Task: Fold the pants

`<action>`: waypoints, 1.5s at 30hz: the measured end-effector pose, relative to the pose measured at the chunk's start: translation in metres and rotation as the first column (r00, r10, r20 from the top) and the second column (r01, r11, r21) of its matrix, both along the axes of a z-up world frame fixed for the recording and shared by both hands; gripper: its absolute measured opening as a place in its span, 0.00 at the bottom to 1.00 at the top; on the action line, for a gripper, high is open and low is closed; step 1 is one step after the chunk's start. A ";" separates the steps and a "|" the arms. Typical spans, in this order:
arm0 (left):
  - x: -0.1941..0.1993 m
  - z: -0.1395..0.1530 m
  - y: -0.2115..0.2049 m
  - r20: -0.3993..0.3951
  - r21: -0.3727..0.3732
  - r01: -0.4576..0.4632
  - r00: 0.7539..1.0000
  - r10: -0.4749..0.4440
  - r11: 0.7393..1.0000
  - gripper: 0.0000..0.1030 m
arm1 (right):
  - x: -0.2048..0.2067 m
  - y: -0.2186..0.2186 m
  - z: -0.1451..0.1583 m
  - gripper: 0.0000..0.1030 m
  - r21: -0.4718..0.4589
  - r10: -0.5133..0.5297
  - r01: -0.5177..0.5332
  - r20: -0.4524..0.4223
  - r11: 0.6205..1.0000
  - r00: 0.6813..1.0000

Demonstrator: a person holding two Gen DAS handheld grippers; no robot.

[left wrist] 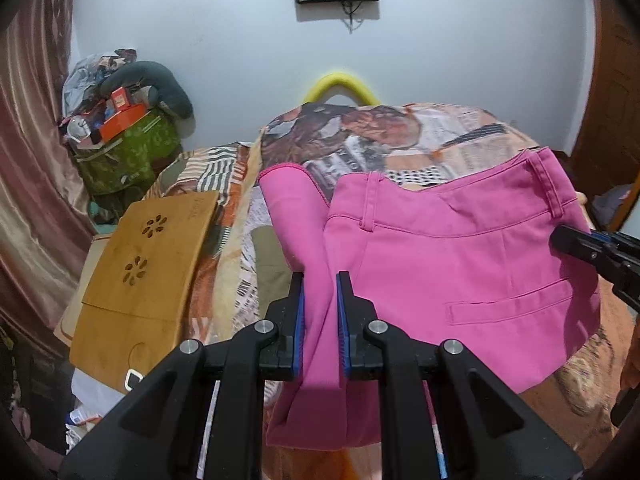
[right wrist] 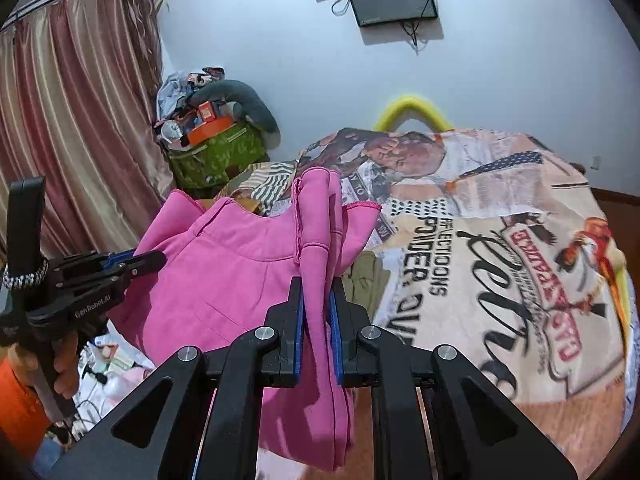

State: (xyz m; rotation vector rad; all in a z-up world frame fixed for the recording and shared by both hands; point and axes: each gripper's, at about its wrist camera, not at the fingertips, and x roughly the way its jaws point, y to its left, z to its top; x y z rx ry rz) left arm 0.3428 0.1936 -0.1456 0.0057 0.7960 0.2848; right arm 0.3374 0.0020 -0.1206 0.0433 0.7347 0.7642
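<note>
The pink pants [left wrist: 460, 264] hang lifted above the printed bedspread [left wrist: 380, 140], waistband at the top and back pocket facing the left wrist camera. My left gripper [left wrist: 320, 284] is shut on a bunched fold of the pants at their left side. My right gripper [right wrist: 318, 292] is shut on another bunch of the pink fabric [right wrist: 224, 280]. The right gripper's tip [left wrist: 576, 244] shows at the pants' right edge in the left wrist view. The left gripper [right wrist: 152, 260] shows at the pants' left edge in the right wrist view. The lower legs are hidden below both views.
The bed carries a printed blanket [right wrist: 500, 260] and an olive garment [right wrist: 366, 280]. A wooden lap tray [left wrist: 144, 272] lies at the bed's left. A green bag piled with clutter [left wrist: 124, 148] stands by the curtain [right wrist: 80, 128]. A yellow foam arch [left wrist: 340, 84] sits behind the bed.
</note>
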 end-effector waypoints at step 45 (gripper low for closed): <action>0.014 -0.122 0.070 -0.248 0.023 -0.064 0.966 0.068 0.998 0.57 | 0.032 -0.001 -0.068 0.42 -0.141 -0.057 0.029 -0.200 0.990 0.978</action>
